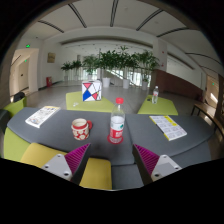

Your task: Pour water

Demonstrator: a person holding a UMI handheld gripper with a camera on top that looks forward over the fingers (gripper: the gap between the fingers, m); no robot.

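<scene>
A clear plastic bottle (117,121) with a red cap and a red label stands upright on the dark grey table (130,155). A white mug (81,127) with a red pattern stands to its left. My gripper (112,158) is open and empty, its magenta pads (77,156) spread wide. The bottle and the mug stand beyond the fingers, the bottle roughly ahead of the gap between them.
Yellow-green placemats (97,172) lie on the table. Printed sheets lie at the left (42,116) and the right (168,126). A red, white and blue box (91,92) and a small bottle (155,95) stand at the far side. Potted plants (118,64) stand behind.
</scene>
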